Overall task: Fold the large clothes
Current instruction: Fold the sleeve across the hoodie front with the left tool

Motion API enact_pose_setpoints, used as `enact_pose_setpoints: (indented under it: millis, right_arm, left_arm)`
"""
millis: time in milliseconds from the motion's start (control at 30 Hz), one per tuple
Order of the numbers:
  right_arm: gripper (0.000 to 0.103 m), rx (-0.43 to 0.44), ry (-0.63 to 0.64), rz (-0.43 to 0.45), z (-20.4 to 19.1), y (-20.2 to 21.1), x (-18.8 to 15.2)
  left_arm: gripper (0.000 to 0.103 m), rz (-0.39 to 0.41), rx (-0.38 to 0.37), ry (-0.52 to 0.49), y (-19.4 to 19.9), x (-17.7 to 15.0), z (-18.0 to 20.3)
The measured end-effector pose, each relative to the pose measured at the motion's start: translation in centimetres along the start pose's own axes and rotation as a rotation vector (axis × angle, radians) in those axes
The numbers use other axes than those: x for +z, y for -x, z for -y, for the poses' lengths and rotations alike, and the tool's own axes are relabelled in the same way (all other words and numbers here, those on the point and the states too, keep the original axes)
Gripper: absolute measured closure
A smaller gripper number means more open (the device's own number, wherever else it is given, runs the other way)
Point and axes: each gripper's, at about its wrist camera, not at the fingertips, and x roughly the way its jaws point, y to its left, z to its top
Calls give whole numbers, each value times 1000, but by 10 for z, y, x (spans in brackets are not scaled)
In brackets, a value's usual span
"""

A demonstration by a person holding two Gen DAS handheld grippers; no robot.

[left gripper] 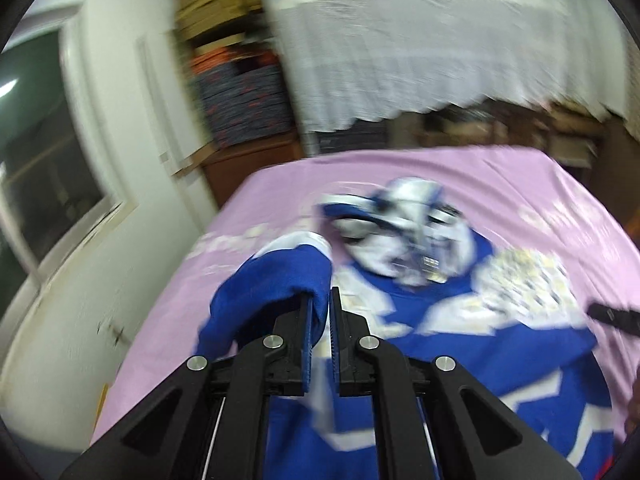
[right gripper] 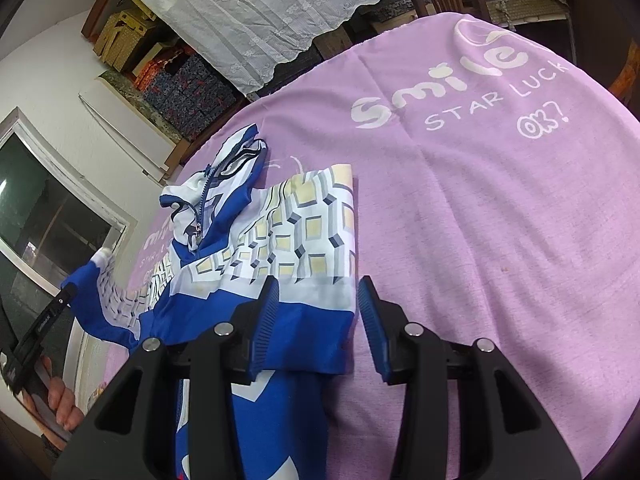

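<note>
While the blue-and-white jacket [right gripper: 256,240] lies spread on the pink sheet [right gripper: 500,220] that covers the table, the left gripper [left gripper: 320,308] has its jaws clamped tight on the blue sleeve [left gripper: 272,292], cuff end bunched between the pads. That pinch looks made for carrying: the sleeve hangs lifted off the cloth, probably on its way across the body of the garment for the second fold. The view from that side is smeared with blur, so finer detail is lost. In the right wrist view, the same tool shows at the left edge, a hand [right gripper: 60,396] wrapped round its handle. The right gripper [right gripper: 318,292] sits with jaws parted and nothing between them, hovering just over the edge of the already folded side, where the patterned panel lies flat. My read: it is placed there to steady that fold if the fabric drags. The zip [right gripper: 204,200] and collar sit toward the far end, near the window [right gripper: 48,208].
</note>
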Motion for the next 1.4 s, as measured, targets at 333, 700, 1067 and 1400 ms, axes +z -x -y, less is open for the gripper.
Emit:
enact_pose_setpoints:
  millis: [333,700,1067,1400]
  right_arm:
    - [61,8,-32,-4,7,1,2]
    - [61,19,29,25,-4,5,0]
    - [59,77,501,-23,-165,-8,-40]
    - [53,-84,969,-84,-286,-86,-89]
  left_arm:
    - [80,-152,-34,-334,-62,-56,113]
    - [15,-15,-71,-190,-1,-59,21]
    - [15,-257,12,44,-82,-76,-85]
    - [13,-342,-118,193,-90,-91,-115]
